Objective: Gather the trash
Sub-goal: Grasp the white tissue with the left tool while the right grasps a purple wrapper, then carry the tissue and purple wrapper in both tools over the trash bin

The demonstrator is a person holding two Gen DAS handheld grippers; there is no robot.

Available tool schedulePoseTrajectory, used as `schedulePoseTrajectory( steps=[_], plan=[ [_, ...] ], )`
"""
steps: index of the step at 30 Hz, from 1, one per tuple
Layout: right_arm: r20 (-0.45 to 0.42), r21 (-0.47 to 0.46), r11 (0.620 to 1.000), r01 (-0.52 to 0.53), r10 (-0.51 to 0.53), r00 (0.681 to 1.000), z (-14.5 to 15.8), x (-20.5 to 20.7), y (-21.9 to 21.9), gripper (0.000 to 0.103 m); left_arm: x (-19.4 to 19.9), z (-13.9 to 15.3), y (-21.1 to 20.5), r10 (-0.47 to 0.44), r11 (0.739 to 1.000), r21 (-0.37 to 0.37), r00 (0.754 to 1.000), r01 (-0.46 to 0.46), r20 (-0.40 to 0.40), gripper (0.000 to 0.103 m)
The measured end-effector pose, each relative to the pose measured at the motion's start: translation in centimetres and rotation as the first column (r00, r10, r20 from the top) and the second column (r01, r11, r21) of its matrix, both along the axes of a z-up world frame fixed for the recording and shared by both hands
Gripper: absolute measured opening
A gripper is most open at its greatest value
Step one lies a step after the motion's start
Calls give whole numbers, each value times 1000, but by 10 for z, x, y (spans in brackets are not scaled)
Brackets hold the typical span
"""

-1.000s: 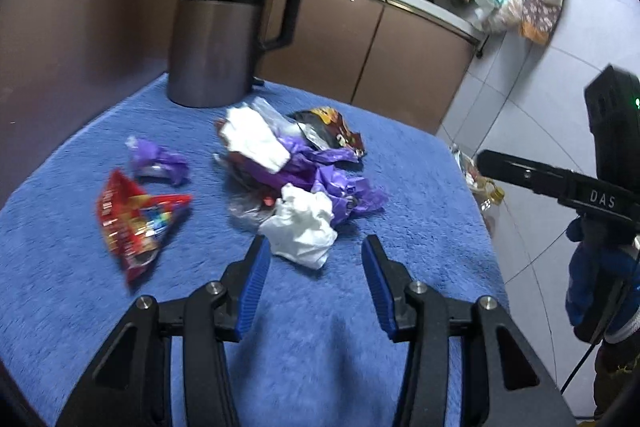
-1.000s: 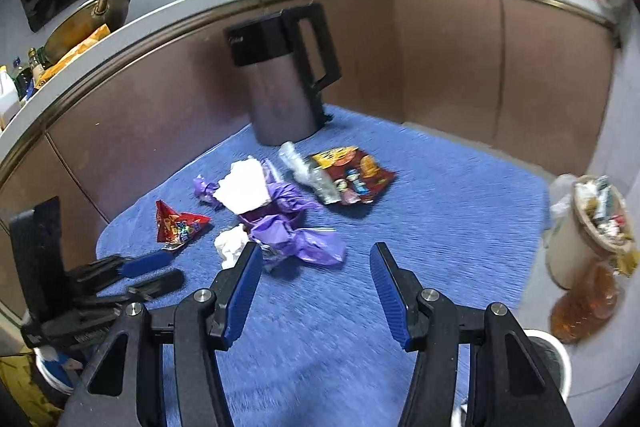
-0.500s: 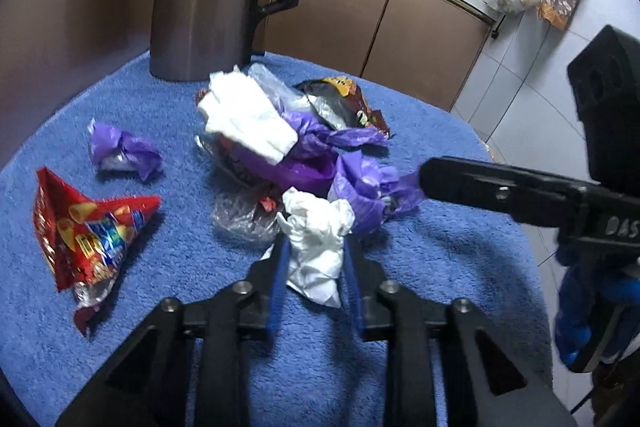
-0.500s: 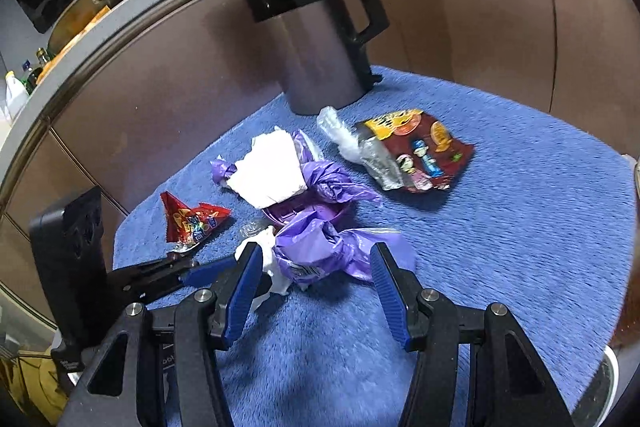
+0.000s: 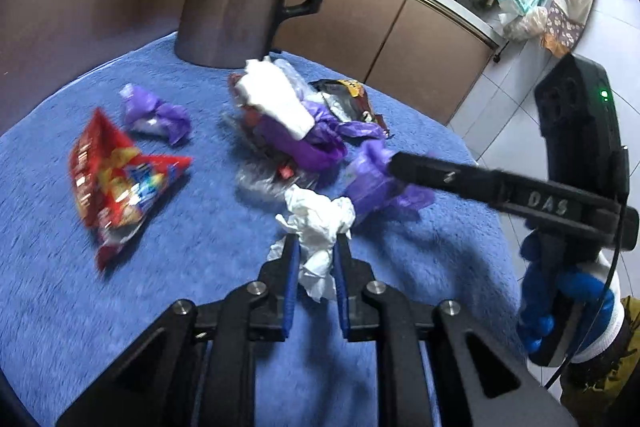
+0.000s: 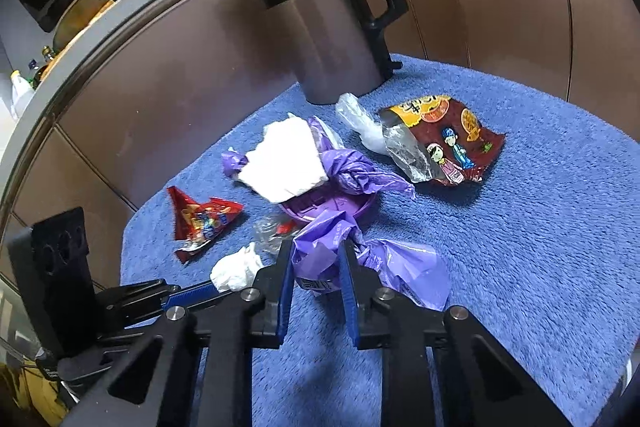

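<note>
Both hand-held grippers have just been closing, and each now has a piece of trash between its pads. A second ago they hung open above the blue towel-covered bench (image 5: 168, 307) with nothing between the fingers.

The left hand-held gripper (image 5: 314, 247) is now clenched on the crumpled white tissue (image 5: 320, 219). Its blue pads press the wad from both sides, and a tail of tissue hangs down between the fingers. The tissue appears to rest on the towel, at the near edge of the litter pile.

The right hand-held gripper (image 6: 316, 251) is now grasping the purple plastic bag (image 6: 320, 247). Its pads pinch the bunched middle of the bag, while the loose end (image 6: 412, 271) spreads out on the towel to the right. In the left wrist view, the right tool reaches in from the right side, its tip buried in the purple plastic.

So two pieces are secured at once, and I judge the next step to be lifting both clear and carrying them to a bin.

Much remains on the towel:
- the red snack wrapper (image 5: 116, 179)
- a small purple scrap (image 5: 156, 115)
- the flat white paper (image 6: 284, 163) lying on a purple lid
- the clear film (image 6: 404, 151)
- the dark red snack packet (image 6: 448, 143) near the steel kettle (image 6: 336, 39)
</note>
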State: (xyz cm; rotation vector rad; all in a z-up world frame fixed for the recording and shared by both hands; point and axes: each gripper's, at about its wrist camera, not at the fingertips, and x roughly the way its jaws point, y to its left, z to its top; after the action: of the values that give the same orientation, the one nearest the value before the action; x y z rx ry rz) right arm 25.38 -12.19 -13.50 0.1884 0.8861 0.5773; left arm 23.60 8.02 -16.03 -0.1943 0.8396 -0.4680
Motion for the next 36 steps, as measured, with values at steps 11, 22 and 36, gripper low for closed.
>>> schedulePoseTrajectory(
  steps=[11, 22, 36],
  plan=[
    [118, 46, 999, 7, -13, 993, 63, -55, -5, 6, -47, 38, 36, 84, 996, -10, 995, -84, 57, 15],
    [235, 55, 998, -17, 4, 972, 119, -112, -3, 5, -103, 87, 46, 119, 993, -15, 981, -118, 154, 15],
    [329, 67, 993, 100, -117, 937, 156, -170, -70, 5, -141, 142, -15, 11, 1000, 17, 967, -16, 256, 15]
  ],
)
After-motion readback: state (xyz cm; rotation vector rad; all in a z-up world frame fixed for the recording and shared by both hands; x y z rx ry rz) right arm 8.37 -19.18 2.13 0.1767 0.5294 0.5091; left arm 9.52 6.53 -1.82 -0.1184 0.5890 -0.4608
